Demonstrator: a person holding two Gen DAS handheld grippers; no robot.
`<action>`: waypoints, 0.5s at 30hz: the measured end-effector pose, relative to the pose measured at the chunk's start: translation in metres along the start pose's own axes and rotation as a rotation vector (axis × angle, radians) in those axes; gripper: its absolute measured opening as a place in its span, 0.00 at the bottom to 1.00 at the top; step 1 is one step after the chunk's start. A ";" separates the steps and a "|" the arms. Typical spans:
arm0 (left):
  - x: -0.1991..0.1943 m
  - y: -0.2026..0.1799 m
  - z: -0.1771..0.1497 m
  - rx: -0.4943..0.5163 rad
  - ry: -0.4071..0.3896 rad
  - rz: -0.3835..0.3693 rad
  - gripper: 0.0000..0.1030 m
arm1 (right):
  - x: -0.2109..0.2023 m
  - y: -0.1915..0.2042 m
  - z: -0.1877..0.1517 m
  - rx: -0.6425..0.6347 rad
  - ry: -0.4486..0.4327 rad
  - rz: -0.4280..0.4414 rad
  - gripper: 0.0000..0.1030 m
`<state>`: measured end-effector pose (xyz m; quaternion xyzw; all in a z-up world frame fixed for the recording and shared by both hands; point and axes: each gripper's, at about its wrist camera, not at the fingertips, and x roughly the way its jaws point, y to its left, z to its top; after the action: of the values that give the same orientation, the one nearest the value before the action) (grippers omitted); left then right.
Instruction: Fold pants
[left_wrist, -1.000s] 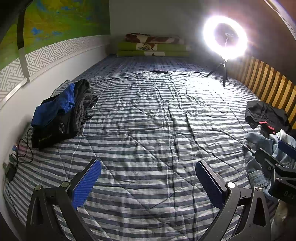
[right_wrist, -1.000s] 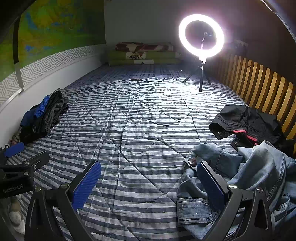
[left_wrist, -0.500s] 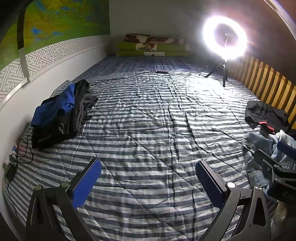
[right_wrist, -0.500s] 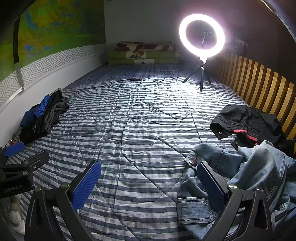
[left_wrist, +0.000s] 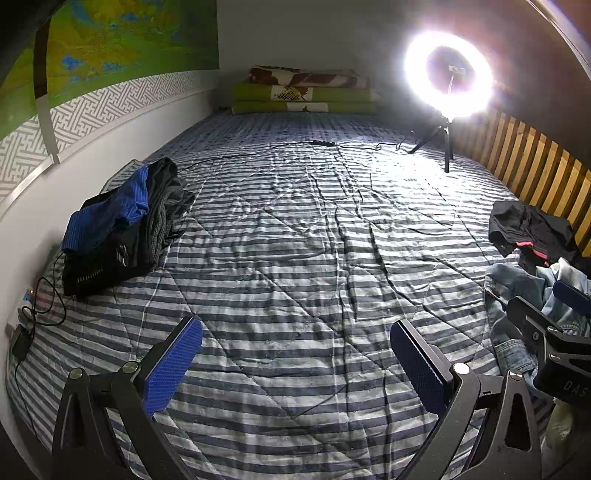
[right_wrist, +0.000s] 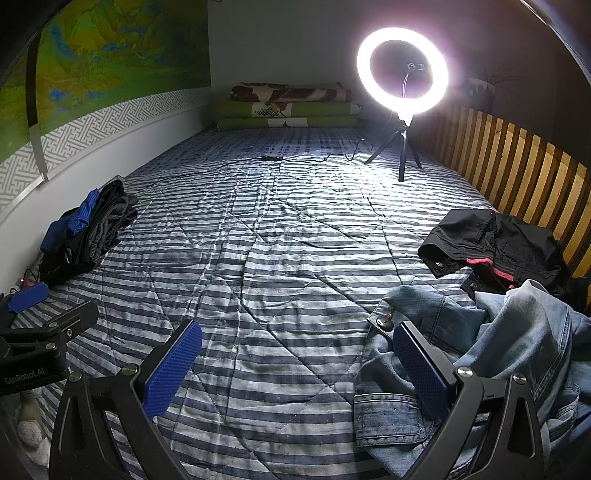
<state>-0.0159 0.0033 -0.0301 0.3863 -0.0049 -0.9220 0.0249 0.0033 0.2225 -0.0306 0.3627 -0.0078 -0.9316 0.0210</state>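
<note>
Left wrist view: the left tool (left_wrist: 295, 358) is seen spread wide with nothing between its ribbed blue pads (left_wrist: 173, 363), held low over the bare middle of the striped quilt (left_wrist: 295, 240), probably because that open stretch is kept free as the folding area. A stack of dark and blue clothes (left_wrist: 118, 229) is set against the wall at the left edge of the bed, apparently a finished pile, while the crumpled jeans (left_wrist: 517, 291) are glimpsed at the far right beside the right tool (left_wrist: 546, 325). A ring light (left_wrist: 448, 74) on a small tripod is stood at the far end, aimed down the bed. Right wrist view: the right tool (right_wrist: 297, 360) is likewise spread and empty, its right pad (right_wrist: 419, 369) lying over the waistband of the jeans (right_wrist: 461, 343) but nothing is pinched yet. The jeans are faded, stiff-looking light denim, heaped in thick folds with a button showing near the fly; a limp black garment (right_wrist: 495, 240) with a pink trim is lying just behind them near the wooden slats (right_wrist: 517, 162). The quilt is thin, creased and diamond-stitched.
</note>
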 end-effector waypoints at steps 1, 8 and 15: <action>0.000 0.000 0.000 -0.001 0.000 0.001 1.00 | 0.000 0.000 0.000 0.000 0.000 0.001 0.99; 0.004 0.002 -0.002 -0.029 0.008 0.028 1.00 | 0.002 -0.001 -0.001 0.005 0.003 -0.001 0.99; 0.015 0.004 -0.003 -0.037 0.035 0.026 1.00 | 0.019 -0.019 0.003 0.025 0.025 -0.050 0.99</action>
<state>-0.0237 -0.0010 -0.0428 0.4017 0.0074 -0.9147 0.0440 -0.0134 0.2404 -0.0423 0.3747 -0.0102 -0.9271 -0.0065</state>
